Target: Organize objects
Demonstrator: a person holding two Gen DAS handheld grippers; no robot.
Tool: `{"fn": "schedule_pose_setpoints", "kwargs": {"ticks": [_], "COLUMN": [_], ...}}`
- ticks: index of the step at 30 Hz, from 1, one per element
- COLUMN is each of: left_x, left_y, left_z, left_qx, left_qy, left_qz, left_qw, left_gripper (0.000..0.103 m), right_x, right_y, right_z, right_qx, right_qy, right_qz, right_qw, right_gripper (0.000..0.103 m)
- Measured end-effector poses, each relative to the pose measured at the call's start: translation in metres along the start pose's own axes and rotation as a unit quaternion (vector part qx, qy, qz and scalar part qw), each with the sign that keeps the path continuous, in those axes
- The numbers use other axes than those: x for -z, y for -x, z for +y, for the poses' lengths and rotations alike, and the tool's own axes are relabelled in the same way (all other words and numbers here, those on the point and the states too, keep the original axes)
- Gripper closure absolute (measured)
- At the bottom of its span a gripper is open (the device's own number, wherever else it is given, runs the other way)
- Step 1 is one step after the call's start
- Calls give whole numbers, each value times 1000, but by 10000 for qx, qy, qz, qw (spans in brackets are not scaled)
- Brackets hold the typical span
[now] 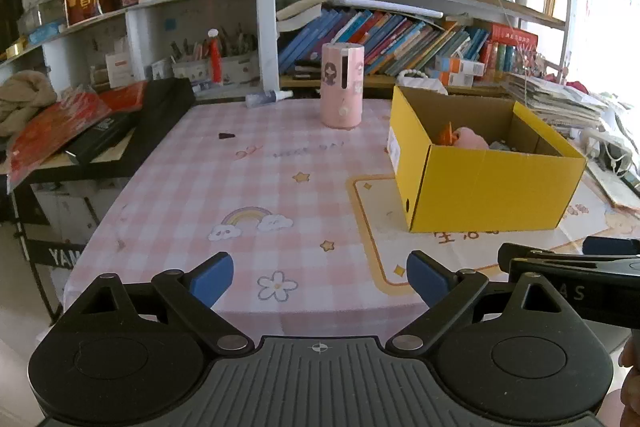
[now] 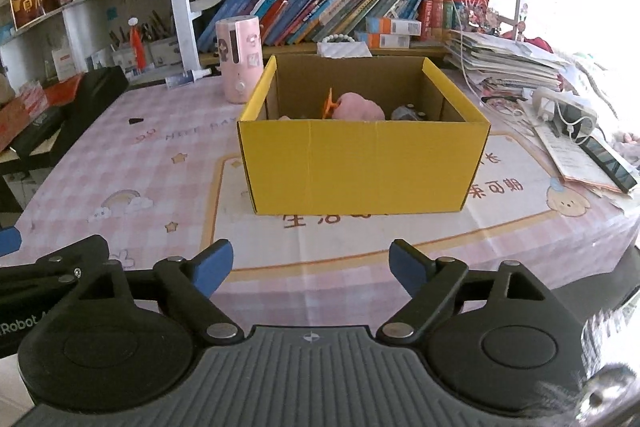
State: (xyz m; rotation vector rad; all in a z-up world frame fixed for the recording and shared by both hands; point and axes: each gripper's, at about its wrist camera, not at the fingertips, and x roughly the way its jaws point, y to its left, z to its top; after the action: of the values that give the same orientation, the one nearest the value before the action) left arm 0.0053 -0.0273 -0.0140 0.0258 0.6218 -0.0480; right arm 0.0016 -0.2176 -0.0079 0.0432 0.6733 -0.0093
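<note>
The likeliest slip from here is a clumsy reach toward the far side of the table: the pink cylindrical container point(image 1: 342, 85) stands upright and tall on a narrow base, just left of the yellow box's far corner, so a gripper coming in too low or off-centre could tip it, and it would probably roll toward the small spray bottle point(image 1: 267, 98) lying behind it. A second risk is the yellow cardboard box point(image 2: 362, 163) itself; it looks light and sits loose on the smooth checked tablecloth point(image 1: 224, 179), so a nudge against its near wall could slide it right, toward the stack of papers point(image 2: 508, 65) and the power strip point(image 2: 566, 111) crowding that edge. The small dark chip point(image 1: 226, 135) lying flat on the cloth at the left would be hard to pinch and might skid away. Both tools hover over the near edge of the table with nothing in them: the left gripper point(image 1: 320, 277) has its blue pads spread wide, and the right gripper point(image 2: 311, 267) is likewise parted and empty. The box is open-topped, bright yellow outside and plain brown inside, standing on the printed panel right of the table's middle. Inside it lie a soft pink item point(image 2: 358, 107), an orange piece point(image 2: 329, 103) and something grey point(image 2: 406, 113); what they are I cannot tell.
</note>
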Motion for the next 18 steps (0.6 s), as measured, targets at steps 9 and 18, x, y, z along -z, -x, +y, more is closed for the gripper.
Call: {"fn": "schedule_pose_setpoints", "kwargs": {"ticks": [9, 18], "left_x": [6, 6], "left_y": [1, 1], "left_z": [2, 9], "left_qx": [-210, -476], "left_qy": [-61, 0], "left_qz": [71, 64], "left_qw": [9997, 9988], "left_gripper": [3, 2], "right_x": [8, 9], "right_y": [2, 2], "right_z": [4, 15], "right_qx": [287, 358], "right_qy": [-1, 122], "right_qz": [80, 112], "right_qw": [9996, 9992], "right_gripper": [4, 4]}}
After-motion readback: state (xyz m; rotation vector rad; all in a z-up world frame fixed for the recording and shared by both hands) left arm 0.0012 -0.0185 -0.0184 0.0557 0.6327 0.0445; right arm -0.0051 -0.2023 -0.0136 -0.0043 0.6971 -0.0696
